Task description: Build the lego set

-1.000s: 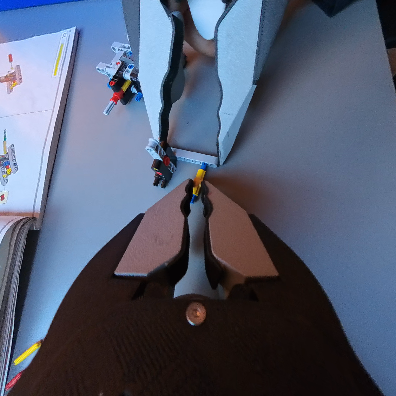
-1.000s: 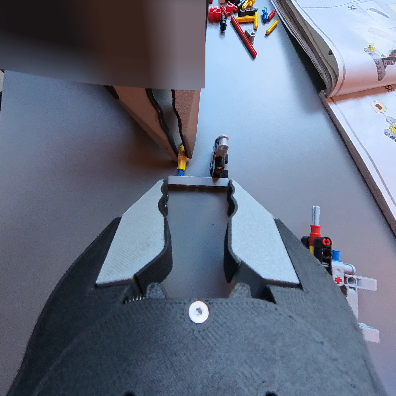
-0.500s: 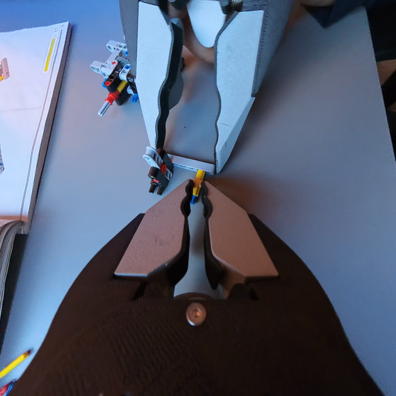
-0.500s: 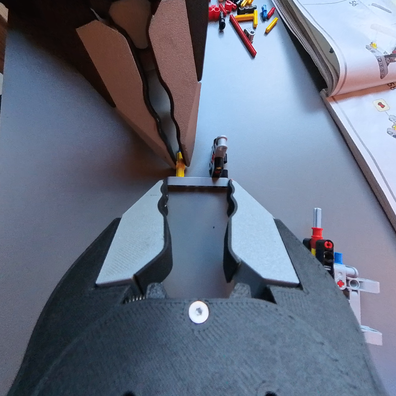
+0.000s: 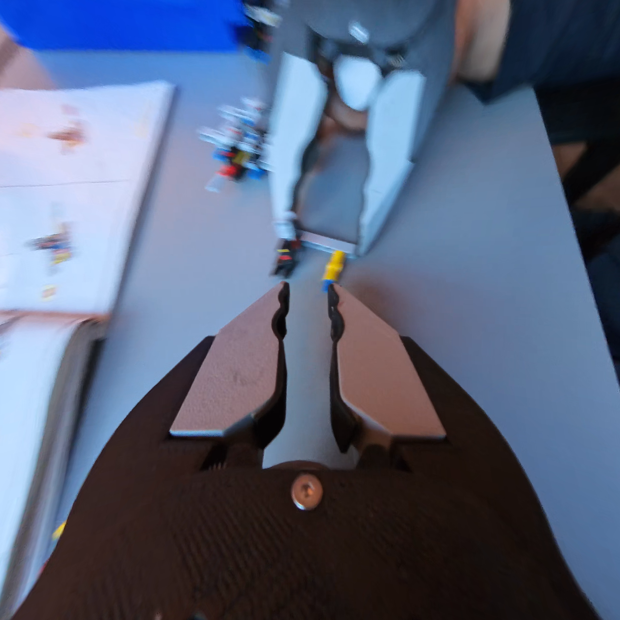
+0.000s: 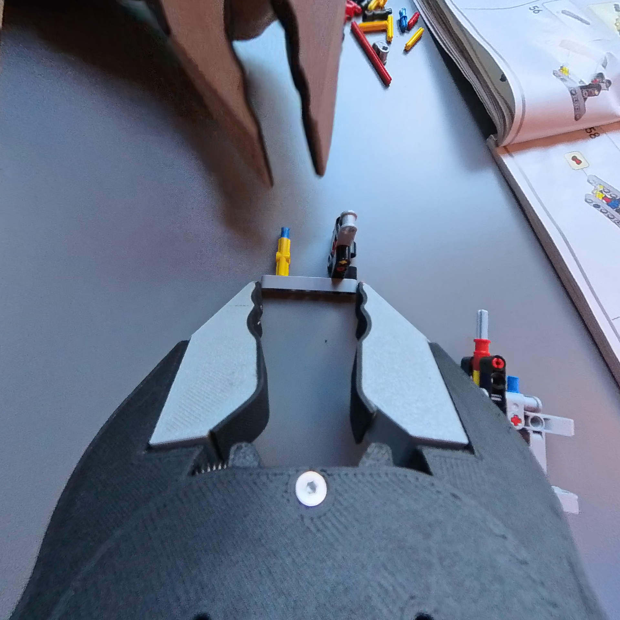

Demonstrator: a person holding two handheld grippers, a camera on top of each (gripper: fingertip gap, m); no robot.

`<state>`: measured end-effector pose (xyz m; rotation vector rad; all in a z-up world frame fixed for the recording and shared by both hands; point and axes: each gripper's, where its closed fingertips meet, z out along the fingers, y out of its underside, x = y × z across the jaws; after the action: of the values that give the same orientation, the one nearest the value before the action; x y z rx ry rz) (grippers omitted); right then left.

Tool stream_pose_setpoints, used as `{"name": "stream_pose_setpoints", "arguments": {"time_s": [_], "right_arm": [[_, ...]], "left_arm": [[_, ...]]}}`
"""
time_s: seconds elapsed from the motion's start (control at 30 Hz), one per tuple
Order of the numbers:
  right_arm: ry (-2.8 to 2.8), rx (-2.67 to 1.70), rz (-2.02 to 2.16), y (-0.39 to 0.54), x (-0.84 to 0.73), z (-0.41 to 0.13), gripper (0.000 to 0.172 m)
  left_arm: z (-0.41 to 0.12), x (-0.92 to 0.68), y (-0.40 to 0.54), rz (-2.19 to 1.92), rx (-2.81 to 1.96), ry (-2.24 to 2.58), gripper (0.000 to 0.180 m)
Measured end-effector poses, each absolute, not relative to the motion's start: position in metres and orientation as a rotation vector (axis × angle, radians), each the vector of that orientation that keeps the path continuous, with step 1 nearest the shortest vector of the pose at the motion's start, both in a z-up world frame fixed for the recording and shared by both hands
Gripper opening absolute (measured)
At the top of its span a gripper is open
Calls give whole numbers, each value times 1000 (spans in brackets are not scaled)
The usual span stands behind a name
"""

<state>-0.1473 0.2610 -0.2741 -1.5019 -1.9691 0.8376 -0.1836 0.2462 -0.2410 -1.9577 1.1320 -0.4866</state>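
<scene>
My right gripper [image 6: 308, 292] is shut on a flat grey beam [image 6: 302, 281], with a pad pressing on each end. A yellow pin with a blue tip [image 6: 282, 256] sticks out of the beam's far side at the left. A small black, red and grey piece [image 6: 342, 255] sits on its right end. My left gripper [image 5: 308, 288] is open and empty. In the right wrist view it [image 6: 294, 177] hangs well back from the pin. In the blurred left wrist view the pin [image 5: 333, 266] lies just beyond my right fingertip [image 5: 332, 295], apart from it.
An open instruction booklet [image 6: 553, 100] lies along one side of the grey table [image 6: 100, 235]. Loose red, yellow and blue pins [image 6: 379, 33] lie beyond the left gripper. A second small assembly [image 6: 496, 385] stands beside my right gripper. A blue box [image 5: 117, 23] stands at the far edge. Across from one pair of fingers to the other is roughly 6 centimeters.
My left gripper was shut on the yellow pin; it has opened, let go and pulled back. The pin stays in the beam. My right gripper has kept its hold.
</scene>
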Motion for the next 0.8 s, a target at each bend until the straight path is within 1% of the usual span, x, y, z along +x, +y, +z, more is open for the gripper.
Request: {"name": "stream_pose_setpoints", "arguments": {"time_s": [0.1, 0.27, 0.33, 0.47, 0.63, 0.8], "right_arm": [[-1973, -1485, 829, 262, -147, -274, 53], [-1972, -1474, 821, 263, -146, -273, 53], [-1970, -1466, 812, 263, -146, -273, 53], [-1970, -1461, 809, 263, -146, -273, 53], [-1972, -1458, 808, 263, -146, -273, 53], [-1973, -1465, 814, 263, -145, -273, 54]], "left_arm": [[-227, -212, 260, -371, -1956, 1038, 18], [-185, -264, 270, -369, -1971, 751, 15], [-177, -288, 267, -332, -2003, 669, 14], [-181, -306, 250, -327, -2061, 558, 14], [-214, -316, 227, -165, -2194, 598, 14], [-210, -341, 220, -70, -2222, 556, 14]]}}
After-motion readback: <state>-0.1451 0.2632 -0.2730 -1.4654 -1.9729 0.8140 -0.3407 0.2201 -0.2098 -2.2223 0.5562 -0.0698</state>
